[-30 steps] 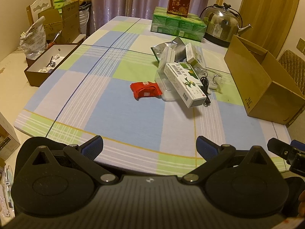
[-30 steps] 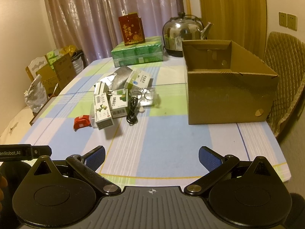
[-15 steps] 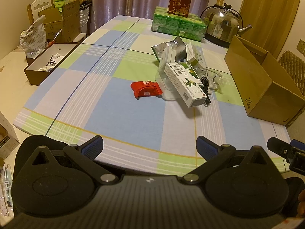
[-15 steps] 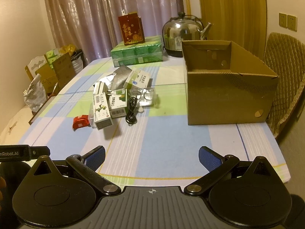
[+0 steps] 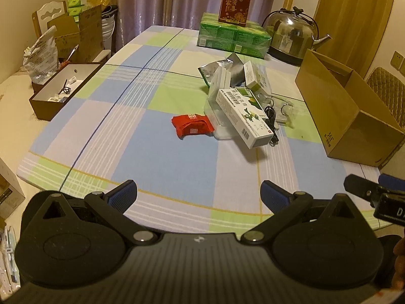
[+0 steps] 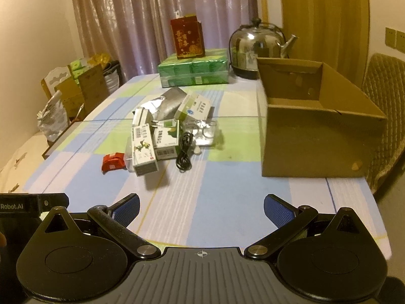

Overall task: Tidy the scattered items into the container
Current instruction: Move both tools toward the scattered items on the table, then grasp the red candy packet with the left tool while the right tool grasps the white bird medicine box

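The cardboard box, open at the top and seemingly empty, stands on the checked desk at its right side, and everything else is best placed from it. Behind the cardboard box, at the far end of the desk, sit a steel kettle and, further left, a stack of green packs with a red carton standing upright on top. Left of the cardboard box, near but apart from it, lies the scattered heap: a silver foil pouch at the back, a white-and-green medicine carton propped with its near end raised, two smaller green-and-white cartons beside and behind it, a clear plastic tray under them, and a crumpled clear wrapper on the side nearest the cardboard box. A coiled black cable lies at the front of the heap, and a red snack packet rests flat at the heap's far side from the cardboard box, just beside the tray. The left tongs and the right tongs hover over the near edge of the desk, well short of the heap, both spread wide and holding nothing.
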The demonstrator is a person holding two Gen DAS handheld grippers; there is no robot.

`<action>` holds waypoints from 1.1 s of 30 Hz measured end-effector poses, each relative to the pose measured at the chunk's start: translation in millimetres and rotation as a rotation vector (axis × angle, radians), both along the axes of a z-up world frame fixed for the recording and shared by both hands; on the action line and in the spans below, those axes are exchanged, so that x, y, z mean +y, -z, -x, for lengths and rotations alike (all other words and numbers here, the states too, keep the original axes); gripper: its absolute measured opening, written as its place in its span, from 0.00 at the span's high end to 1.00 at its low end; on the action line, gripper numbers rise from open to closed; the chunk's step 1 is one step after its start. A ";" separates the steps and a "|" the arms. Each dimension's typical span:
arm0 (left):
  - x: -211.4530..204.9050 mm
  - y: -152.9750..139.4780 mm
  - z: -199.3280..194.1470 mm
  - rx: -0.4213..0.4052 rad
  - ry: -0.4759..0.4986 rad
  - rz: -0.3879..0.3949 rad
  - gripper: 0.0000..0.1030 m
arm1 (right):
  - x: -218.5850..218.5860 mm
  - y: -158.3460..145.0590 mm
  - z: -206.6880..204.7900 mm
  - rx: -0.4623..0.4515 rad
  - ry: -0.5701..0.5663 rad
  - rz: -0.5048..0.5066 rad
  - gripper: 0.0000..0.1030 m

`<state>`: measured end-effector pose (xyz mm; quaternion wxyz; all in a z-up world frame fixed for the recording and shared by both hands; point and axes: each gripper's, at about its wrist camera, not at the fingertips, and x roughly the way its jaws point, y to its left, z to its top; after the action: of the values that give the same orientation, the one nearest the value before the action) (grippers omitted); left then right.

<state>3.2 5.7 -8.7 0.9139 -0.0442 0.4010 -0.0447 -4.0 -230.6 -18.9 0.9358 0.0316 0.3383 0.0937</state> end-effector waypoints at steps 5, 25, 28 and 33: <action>6.0 -2.6 -7.4 -0.012 0.010 -0.015 0.01 | 9.6 -2.7 -12.6 -0.004 -0.034 -0.004 0.02; 48.8 -8.9 -68.9 -0.095 0.188 -0.023 0.01 | 52.2 -6.9 -69.5 -0.049 -0.203 0.052 0.02; 49.2 -4.6 -82.7 -0.080 0.252 -0.076 0.01 | 64.5 -3.5 -80.5 -0.040 -0.226 0.089 0.02; 46.8 7.9 -105.6 -0.050 0.397 -0.157 0.01 | 76.9 5.4 -99.5 -0.008 -0.233 0.089 0.02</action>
<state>108.8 52.5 -16.6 0.8974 0.1081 0.3815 -0.1934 95.5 -153.7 -24.3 0.9203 -0.0499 0.3400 0.1870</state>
